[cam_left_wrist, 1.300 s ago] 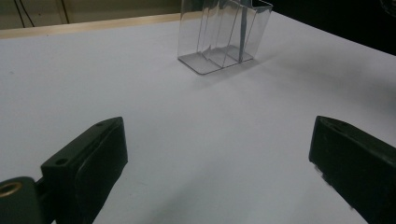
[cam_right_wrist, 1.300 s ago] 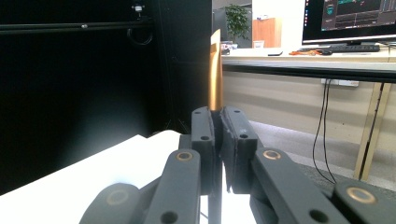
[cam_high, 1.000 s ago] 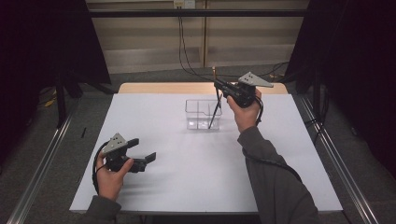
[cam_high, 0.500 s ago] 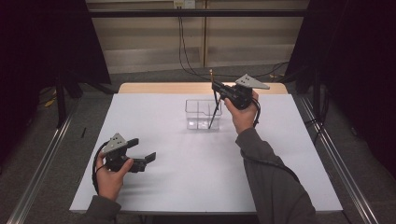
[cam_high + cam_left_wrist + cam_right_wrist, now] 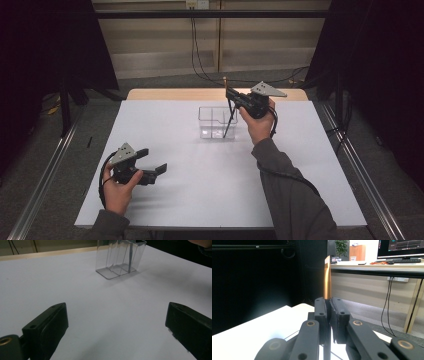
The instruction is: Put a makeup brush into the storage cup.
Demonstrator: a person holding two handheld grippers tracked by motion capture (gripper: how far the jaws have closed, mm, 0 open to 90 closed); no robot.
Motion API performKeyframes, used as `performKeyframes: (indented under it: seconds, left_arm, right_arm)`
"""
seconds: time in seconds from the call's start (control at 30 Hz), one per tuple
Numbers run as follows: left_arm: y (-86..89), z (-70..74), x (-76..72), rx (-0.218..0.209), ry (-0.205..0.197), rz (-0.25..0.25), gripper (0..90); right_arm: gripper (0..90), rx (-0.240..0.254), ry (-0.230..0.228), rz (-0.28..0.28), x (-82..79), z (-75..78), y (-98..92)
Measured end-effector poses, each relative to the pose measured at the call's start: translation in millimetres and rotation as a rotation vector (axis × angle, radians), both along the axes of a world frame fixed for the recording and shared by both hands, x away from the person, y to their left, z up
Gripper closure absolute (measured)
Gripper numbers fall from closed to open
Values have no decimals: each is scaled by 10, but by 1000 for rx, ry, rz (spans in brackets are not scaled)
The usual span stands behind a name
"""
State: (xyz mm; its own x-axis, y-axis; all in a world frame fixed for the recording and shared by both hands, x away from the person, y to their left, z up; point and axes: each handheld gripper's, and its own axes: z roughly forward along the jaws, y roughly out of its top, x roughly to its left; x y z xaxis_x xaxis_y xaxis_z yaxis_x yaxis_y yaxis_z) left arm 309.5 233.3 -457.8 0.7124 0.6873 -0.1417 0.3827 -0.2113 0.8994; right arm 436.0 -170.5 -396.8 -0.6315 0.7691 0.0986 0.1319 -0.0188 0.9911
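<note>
A slim stick (image 5: 229, 117) with a dark shaft and a golden-brown upper end (image 5: 327, 277) is leaning into a clear, hard-walled plastic box (image 5: 212, 122) with inner dividers, just above the frame's centre on the smooth white desk (image 5: 220, 180). The right gripper (image 5: 231, 95) is pinching it from above, wrist raised. The left gripper (image 5: 155, 161) is resting spread at lower left.

Dim, soft overhead light — bright white table (image 5: 210, 190), black surrounds, slight grainy blur.
</note>
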Motion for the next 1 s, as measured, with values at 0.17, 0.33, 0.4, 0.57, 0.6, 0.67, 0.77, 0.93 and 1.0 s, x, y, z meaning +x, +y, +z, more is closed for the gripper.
performKeyframes:
  seconds: [0.17, 0.33, 0.4, 0.57, 0.6, 0.67, 0.77, 0.93, 1.0]
  left_arm:
    - [-1, 0, 1, -1, -1, 1, 42]
    - [4, 4, 0, 0, -3, -2, 42]
    - [6, 5, 0, 1, -4, -1, 42]
    - [2, 3, 2, 2, -3, -8, 42]
    - [1, 3, 2, 2, -3, -8, 42]
    - [0, 3, 1, 2, -2, -9, 42]
    - [0, 0, 2, 0, -1, -10, 42]
    - [0, 2, 2, 3, -1, -11, 43]
    - [1, 4, 1, 2, -3, -8, 43]
  right_arm:
    - [842, -2, 3, -2, 0, -17, -4]
    - [842, 2, 7, -1, -4, -30, 0]
    - [842, 6, 5, -3, -4, -35, 0]
    - [842, 1, 10, -1, -9, -53, -15]
    - [842, 0, 12, -2, -11, -56, -18]
    - [841, -2, 7, -1, -11, -66, -27]
    - [841, -5, 11, 2, -15, -73, -25]
    - [841, -10, 13, 5, -19, -83, -29]
    - [841, -12, 12, 6, -21, -92, -34]
